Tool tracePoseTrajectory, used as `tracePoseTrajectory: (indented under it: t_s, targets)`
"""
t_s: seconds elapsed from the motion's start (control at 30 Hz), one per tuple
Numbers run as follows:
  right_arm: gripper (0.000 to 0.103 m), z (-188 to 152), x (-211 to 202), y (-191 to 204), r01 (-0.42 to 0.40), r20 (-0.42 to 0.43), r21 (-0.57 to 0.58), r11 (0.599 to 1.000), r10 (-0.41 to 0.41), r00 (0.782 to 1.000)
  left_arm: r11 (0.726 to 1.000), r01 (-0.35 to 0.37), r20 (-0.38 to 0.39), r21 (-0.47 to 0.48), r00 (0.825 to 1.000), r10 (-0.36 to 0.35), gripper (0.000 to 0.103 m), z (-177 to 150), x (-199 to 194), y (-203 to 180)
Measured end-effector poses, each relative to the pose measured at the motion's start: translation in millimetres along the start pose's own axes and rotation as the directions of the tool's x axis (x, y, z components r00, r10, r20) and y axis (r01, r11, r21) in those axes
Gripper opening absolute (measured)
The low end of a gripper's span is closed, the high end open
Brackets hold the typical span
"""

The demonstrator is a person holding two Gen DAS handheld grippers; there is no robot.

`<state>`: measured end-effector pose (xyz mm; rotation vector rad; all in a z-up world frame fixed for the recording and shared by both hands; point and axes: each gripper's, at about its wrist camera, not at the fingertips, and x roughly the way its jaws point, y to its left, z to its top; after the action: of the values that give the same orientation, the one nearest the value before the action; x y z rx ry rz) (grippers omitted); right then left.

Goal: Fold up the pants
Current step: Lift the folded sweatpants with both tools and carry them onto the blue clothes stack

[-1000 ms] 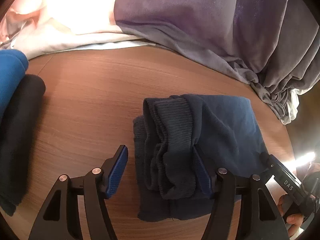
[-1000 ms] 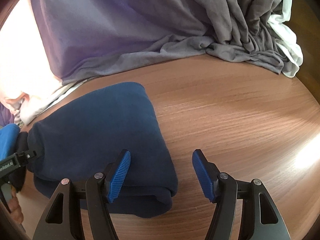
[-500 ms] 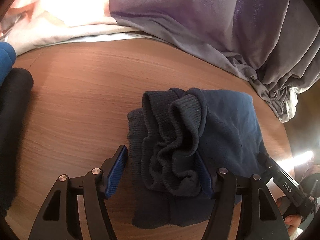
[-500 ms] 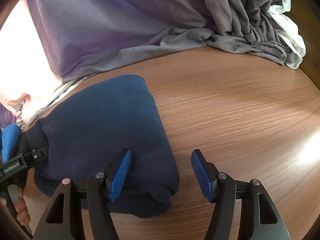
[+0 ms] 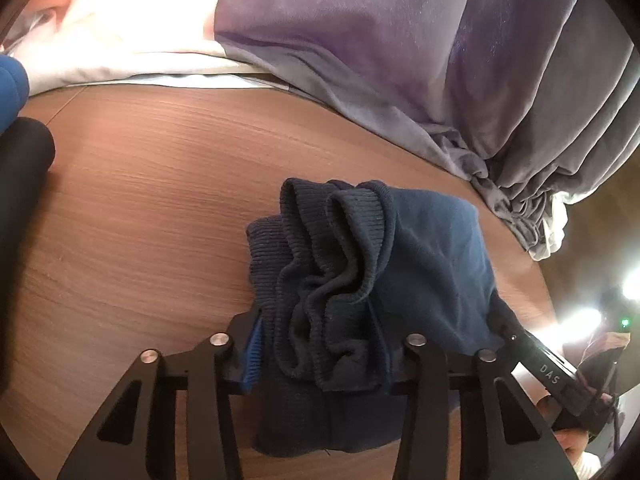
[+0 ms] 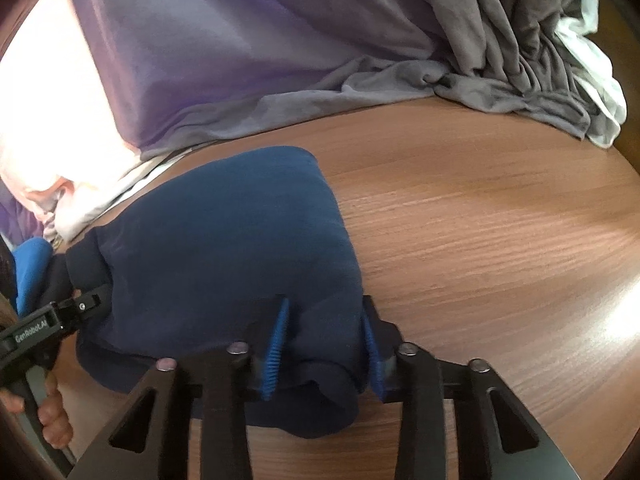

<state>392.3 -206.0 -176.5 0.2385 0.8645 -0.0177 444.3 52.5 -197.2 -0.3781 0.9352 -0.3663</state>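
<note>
Pants of dark navy fleece with ribbed cuffs [image 5: 424,256], folded into a compact bundle, are lying on the brown wood-grain table [image 5: 160,200], near its middle, just in front of a heap of grey and purple cloth [image 5: 400,48]. The left gripper [image 5: 320,360], black-armed with blue ribbed pads, is closing on the bunched ribbed end of the bundle; the fabric is filling the gap between the jaws and both pads are pressing into it. The right gripper [image 6: 324,340], of the same make, is closing on the smooth folded edge at the opposite end of the bundle [image 6: 224,248], and its pads are pinching a ridge of cloth between them. Each gripper is appearing at the edge of the other's view, with fingers of the holding hand [image 6: 52,416] showing around its handle. A rolled black cloth [image 5: 20,184] and a bright blue cloth [image 5: 12,84] are sitting at the left edge of the table, well apart from the bundle. A white cloth [image 6: 592,80] is lying at the far right end of the grey heap. Strong glare is washing out the upper left of both views.
</note>
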Motion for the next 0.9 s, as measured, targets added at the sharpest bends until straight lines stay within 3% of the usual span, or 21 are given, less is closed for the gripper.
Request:
tracePoseTrajectory:
  t_s: [0.5, 0.7, 0.9]
  targets:
    - [0.021, 5.0, -38.4, 9.1, 0.034, 0.067, -0.036, 0.999, -0.032, 0.997, 0.999, 0.005, 0.023, 0.053, 1.000, -0.006, 0.034, -5.0, -29.9, -22.0]
    - [0.021, -4.7, -71.9, 16.7, 0.042, 0.112, -0.072, 0.997, -0.034, 0.993, 0.997, 0.016, 0.050, 0.078, 0.999, -0.020, 0.025, -18.7, -59.8, -32.2]
    - [0.021, -20.9, -98.9, 22.9, 0.035, 0.136, -0.093, 0.995, -0.022, 0.990, 0.997, 0.020, 0.047, 0.078, 0.999, -0.023, 0.024, -41.3, -75.9, -34.3]
